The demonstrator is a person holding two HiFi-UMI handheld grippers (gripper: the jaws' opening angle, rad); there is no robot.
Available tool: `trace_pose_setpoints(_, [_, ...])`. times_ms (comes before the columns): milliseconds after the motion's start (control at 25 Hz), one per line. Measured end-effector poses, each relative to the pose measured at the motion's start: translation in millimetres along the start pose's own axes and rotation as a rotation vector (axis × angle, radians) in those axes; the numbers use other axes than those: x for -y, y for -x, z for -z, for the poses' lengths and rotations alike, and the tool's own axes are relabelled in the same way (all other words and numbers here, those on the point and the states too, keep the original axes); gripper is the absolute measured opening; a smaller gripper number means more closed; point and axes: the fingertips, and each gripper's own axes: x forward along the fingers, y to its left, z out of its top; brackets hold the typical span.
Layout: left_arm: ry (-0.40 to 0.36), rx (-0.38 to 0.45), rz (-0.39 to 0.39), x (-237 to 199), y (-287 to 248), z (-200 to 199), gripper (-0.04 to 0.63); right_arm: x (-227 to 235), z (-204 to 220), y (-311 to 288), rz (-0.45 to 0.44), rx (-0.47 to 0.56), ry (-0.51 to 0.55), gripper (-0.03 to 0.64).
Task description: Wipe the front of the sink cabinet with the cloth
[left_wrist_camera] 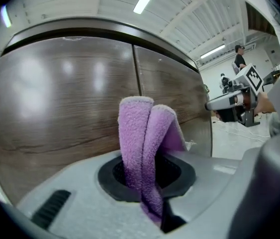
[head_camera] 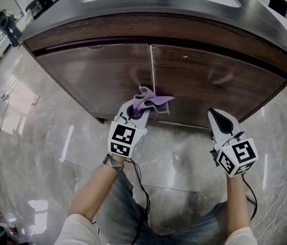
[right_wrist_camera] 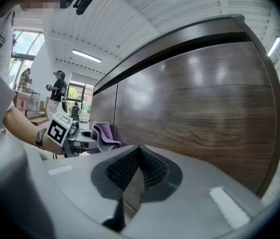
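— Status of the left hand-held gripper (head_camera: 142, 106)?
— Clamped on the purple cloth (head_camera: 154, 102). The cloth is folded, and its folds stand up out of the jaws.
— Cloth position?
— Low on the cabinet (head_camera: 97, 75) front, at the seam (head_camera: 151, 70) between the two doors, lapping onto the right door (head_camera: 219, 80). It appears pressed to the wood, but contact is not certain from here.
— Status of the right hand-held gripper (head_camera: 216, 115)?
— Jaws together at the tips, with nothing between them. It points at the lower part of the right door. It is held apart from the cloth, above the marble floor (head_camera: 41, 137).
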Motion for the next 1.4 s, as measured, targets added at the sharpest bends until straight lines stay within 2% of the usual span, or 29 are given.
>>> trace_pose_setpoints(280, [-0.021,-0.028,-0.090,-66.9,36.7,15.4,0.054,-32.5,-34.7,-34.8,-0.027,0.039,0.010,0.006])
trace_pose_setpoints(560, [-0.004,-0.055,-0.192,-126.8,70.8,35.1,0.052,-36.7,-44.1,-39.2,-0.004,0.027,0.024,0.006])
trace_pose_setpoints(720, [0.031,-0.068,-0.276,-164.1,92.4,52.5,0.052,-37.2,-43.6,-40.8,0.009,0.018,0.031,0.006])
trace_pose_setpoints(1040, [0.095,-0.099,-0.492,-249.4,140.9,91.8,0.052,-41.5,-45.4,-35.7,0.014,0.013,0.057,0.006])
trace_pose_setpoints(1280, [0.152,-0.119,-0.610,-283.6,166.4,118.0,0.051,-48.2,-40.9,-36.6,0.015,0.011,0.050,0.006])
trace_pose_setpoints(1400, [0.191,-0.160,-0.664,-294.0,177.2,138.5,0.051,-49.9,-39.6,-32.2,0.015,0.008,0.050,0.006])
